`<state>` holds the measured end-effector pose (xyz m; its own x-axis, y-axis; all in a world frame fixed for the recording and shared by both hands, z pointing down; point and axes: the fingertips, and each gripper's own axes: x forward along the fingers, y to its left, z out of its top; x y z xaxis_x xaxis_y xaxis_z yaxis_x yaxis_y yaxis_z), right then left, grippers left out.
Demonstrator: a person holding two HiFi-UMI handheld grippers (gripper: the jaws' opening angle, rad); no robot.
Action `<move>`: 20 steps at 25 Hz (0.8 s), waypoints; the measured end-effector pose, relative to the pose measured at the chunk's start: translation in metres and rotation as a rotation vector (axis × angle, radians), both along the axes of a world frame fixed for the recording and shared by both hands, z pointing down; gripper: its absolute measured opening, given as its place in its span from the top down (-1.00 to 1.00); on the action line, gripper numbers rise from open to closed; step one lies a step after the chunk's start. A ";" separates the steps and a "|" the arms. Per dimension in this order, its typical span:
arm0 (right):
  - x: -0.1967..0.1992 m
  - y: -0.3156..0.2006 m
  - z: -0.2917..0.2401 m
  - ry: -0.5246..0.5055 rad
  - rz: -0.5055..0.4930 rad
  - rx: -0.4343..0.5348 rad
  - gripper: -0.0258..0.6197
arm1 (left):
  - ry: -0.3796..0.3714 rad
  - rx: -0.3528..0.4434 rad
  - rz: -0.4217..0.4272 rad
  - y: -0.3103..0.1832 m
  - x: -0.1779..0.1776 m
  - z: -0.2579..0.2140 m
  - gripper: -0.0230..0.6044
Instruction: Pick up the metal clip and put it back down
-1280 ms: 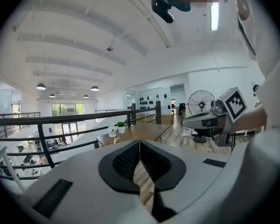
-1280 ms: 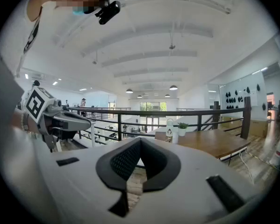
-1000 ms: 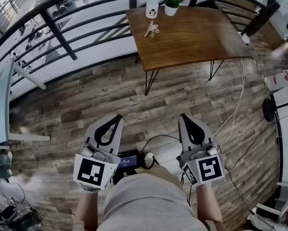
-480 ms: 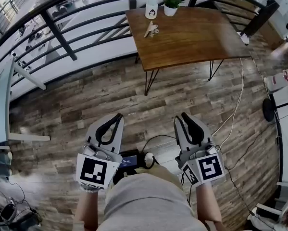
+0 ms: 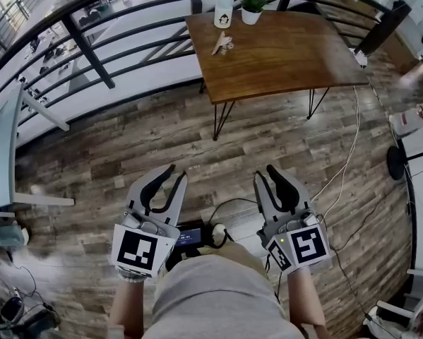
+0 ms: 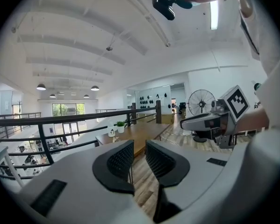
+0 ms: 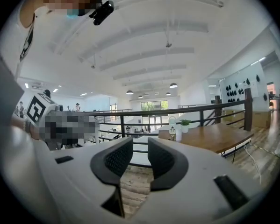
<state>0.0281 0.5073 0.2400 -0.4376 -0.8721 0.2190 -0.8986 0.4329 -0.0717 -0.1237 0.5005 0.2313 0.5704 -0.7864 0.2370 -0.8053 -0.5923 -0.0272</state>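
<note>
surface: wooden, far, right of centre | left tool: near, jaws narrowly apart, empty | right tool: near, jaws just been opening, empty | metal clip: probably the small pale item on the surface's far-left part

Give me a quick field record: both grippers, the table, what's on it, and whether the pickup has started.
left gripper: open, nothing between the jaws
right gripper: open, its jaws have just been opening, nothing between them
table: wooden, ahead across the floor, well apart from both grippers
on table: white bottle and potted plant at the far edge; small pale item in front of the bottle, perhaps the clip, too small to tell
pickup: not yet begun
</note>
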 end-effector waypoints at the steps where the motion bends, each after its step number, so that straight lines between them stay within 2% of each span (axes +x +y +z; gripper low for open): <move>1: 0.001 0.000 0.000 -0.001 -0.002 0.001 0.59 | -0.001 0.002 -0.002 0.000 0.001 -0.001 0.67; 7: 0.014 -0.002 -0.001 -0.011 -0.014 0.003 0.59 | -0.027 0.016 -0.017 0.003 0.013 -0.004 0.67; 15: 0.038 0.000 0.000 -0.016 -0.040 0.018 0.59 | -0.005 0.027 -0.054 0.009 0.036 -0.007 0.67; 20: 0.050 0.004 0.001 -0.010 -0.050 0.030 0.59 | -0.021 0.076 -0.066 0.010 0.041 -0.010 0.67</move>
<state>0.0778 0.5116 0.2408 -0.4826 -0.8553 0.1884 -0.8752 0.4792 -0.0665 -0.0827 0.5109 0.2214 0.5119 -0.8385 0.1869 -0.8415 -0.5332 -0.0874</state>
